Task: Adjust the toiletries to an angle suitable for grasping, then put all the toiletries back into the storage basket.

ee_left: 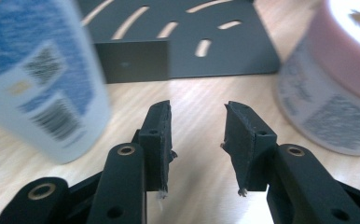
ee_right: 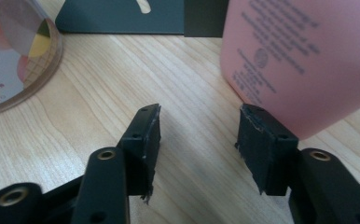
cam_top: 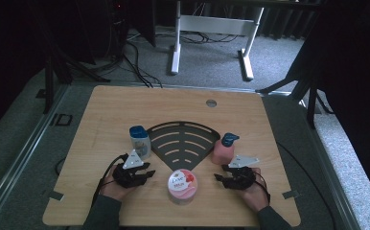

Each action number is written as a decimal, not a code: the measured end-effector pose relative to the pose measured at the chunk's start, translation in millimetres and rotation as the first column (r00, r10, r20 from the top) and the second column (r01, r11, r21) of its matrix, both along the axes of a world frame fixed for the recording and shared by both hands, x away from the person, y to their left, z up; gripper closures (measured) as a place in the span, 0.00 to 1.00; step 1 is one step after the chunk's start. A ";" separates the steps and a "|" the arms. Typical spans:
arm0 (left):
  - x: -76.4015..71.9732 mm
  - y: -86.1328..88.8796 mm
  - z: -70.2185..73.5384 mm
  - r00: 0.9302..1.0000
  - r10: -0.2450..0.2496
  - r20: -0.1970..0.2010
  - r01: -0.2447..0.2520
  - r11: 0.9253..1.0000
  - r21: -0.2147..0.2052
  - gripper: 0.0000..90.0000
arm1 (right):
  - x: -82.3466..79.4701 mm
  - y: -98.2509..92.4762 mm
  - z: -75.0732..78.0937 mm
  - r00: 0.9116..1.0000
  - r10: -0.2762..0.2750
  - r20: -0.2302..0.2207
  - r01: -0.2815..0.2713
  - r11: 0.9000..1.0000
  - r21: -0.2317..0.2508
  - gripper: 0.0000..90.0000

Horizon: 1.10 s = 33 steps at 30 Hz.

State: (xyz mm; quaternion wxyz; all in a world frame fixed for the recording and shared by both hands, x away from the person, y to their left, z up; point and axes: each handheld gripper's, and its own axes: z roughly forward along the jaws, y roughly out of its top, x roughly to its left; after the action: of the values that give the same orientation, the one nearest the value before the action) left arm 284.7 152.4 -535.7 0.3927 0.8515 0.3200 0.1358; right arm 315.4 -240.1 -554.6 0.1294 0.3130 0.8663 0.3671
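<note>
On wooden table (cam_top: 106,115), grey carpet (cam_top: 212,62) beyond

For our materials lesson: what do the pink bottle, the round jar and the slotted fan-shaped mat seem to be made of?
Pink bottle: probably matte plastic, opaque with print straight on it.
Round jar: likely plastic, with a clear, glossy rim and a printed lid.
Slotted mat: dark and flat with clean-cut slots; whether thin plastic or painted metal is unclear.

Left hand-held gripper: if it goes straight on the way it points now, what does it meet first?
Probably the dark slotted rack. The left hand-held gripper is open with bare table between the jaws, the white bottle off to one side and the pink tub to the other. Depth is hard to judge.
</note>
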 end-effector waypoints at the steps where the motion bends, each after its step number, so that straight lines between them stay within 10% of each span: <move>1: -1.0 -1.9 -0.1 1.000 -0.011 0.000 0.011 1.000 0.006 0.67 | -0.6 1.0 0.2 1.000 -0.002 -0.001 0.002 1.000 -0.005 0.51; 24: -13.0 -21.1 -0.2 0.990 -0.143 -0.011 0.143 0.990 -0.008 0.56 | -1.4 5.6 0.8 1.000 0.005 -0.013 -0.005 1.000 -0.004 0.49; 33: -17.2 -26.3 -0.9 0.985 -0.172 -0.005 0.172 0.985 -0.011 0.54 | -7.8 17.9 0.7 0.994 0.104 -0.034 -0.103 0.995 0.012 0.43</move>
State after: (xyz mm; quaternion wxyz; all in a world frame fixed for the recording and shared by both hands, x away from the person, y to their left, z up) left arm 267.5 126.1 -536.7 0.4065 0.8742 0.2471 0.0972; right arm 307.6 -222.2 -554.0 0.0934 0.2747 0.8816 0.3722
